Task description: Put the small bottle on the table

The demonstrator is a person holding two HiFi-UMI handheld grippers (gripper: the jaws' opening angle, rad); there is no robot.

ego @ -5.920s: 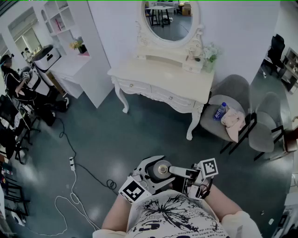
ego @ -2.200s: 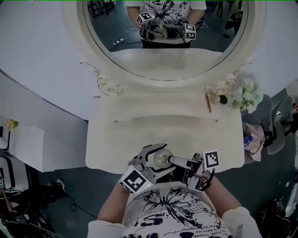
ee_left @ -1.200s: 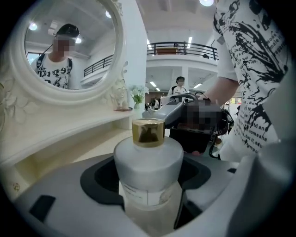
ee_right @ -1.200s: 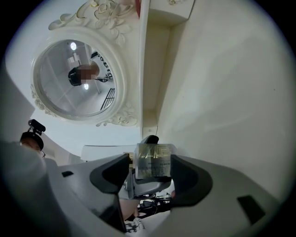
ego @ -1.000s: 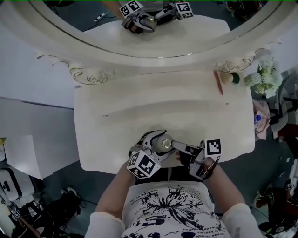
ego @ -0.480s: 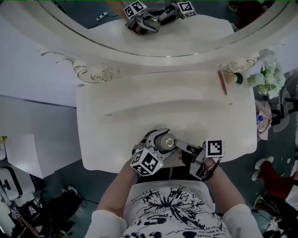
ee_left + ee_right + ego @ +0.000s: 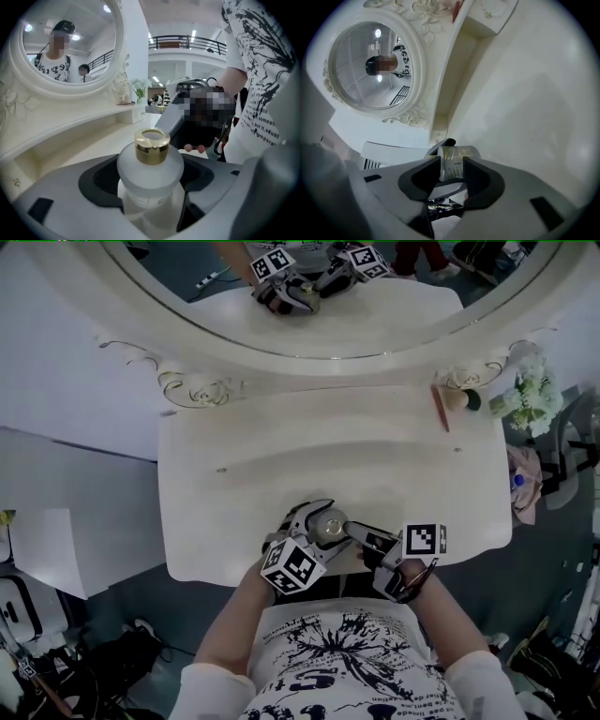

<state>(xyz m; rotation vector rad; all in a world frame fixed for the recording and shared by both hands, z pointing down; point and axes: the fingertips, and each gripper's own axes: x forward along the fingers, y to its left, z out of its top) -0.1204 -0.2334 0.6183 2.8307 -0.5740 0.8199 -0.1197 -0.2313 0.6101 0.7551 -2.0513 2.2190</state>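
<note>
A small frosted bottle [image 7: 328,527] [image 7: 150,174] with a gold cap [image 7: 152,146] stands upright between the jaws of my left gripper [image 7: 313,521] [image 7: 150,183], which is shut on its body. It hangs just over the front edge of the cream dressing table [image 7: 281,460]. My right gripper [image 7: 351,530] [image 7: 452,172] reaches in from the right. Its jaws are closing, with the ribbed cap [image 7: 454,158] between them and both pads against its sides.
A raised back shelf [image 7: 328,413] and a large oval mirror [image 7: 309,296] stand behind the tabletop. A reddish pencil [image 7: 438,409], a round brush [image 7: 461,397] and white flowers [image 7: 530,399] sit at the back right. A chair with cloth [image 7: 521,474] is right of the table.
Both grippers and the bottle stay in nearly the same place over the table's front edge. The right gripper's fingers sit a little closer in on the cap.
</note>
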